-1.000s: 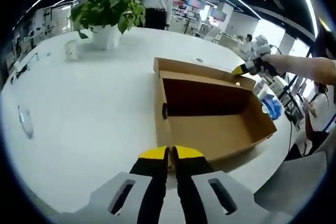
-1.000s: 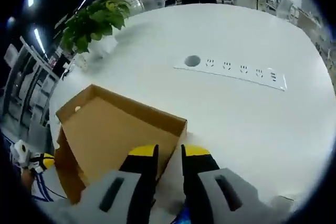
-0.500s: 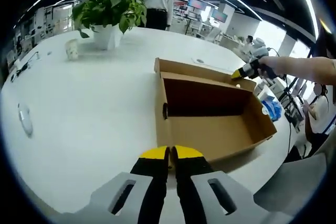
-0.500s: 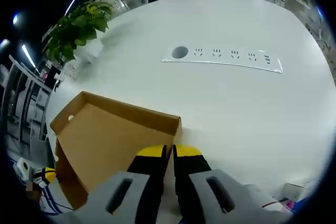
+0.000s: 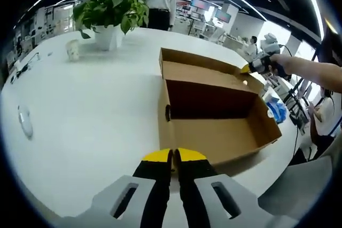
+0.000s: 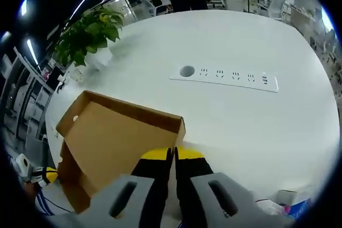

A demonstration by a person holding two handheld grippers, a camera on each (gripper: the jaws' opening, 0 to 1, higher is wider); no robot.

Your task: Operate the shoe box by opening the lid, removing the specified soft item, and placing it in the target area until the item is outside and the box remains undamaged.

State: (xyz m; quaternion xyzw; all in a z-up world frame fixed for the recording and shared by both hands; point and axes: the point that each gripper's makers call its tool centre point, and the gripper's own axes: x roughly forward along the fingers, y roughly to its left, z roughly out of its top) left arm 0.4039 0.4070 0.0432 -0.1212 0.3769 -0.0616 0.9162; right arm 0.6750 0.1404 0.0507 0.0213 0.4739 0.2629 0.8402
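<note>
A brown cardboard shoe box (image 5: pixel 214 132) lies on the white table (image 5: pixel 80 105), and the inside that shows is bare cardboard. Its lid (image 5: pixel 200 68) is hinged at the far side and stands partly raised. My right gripper (image 6: pixel 172 156) is shut on the lid's edge (image 6: pixel 179 126) near a corner; in the left gripper view the right gripper (image 5: pixel 251 68) shows at the lid's far right corner. My left gripper (image 5: pixel 172 156) is shut at the box's near left corner, with the wall running in between its tips. Beside the box's lower left corner the left gripper (image 6: pixel 45 175) appears small.
A potted plant (image 5: pixel 112 12) and a small white cup (image 5: pixel 72 50) stand at the table's far left. A socket strip (image 6: pixel 224 76) is set into the table beyond the lid. A person (image 5: pixel 159 1) stands at the far edge. Blue stuff (image 5: pixel 275 108) lies right of the box.
My right gripper went from open astride the lid's edge to shut on it, and the lid has risen a little. The left gripper and the box have stayed put.
</note>
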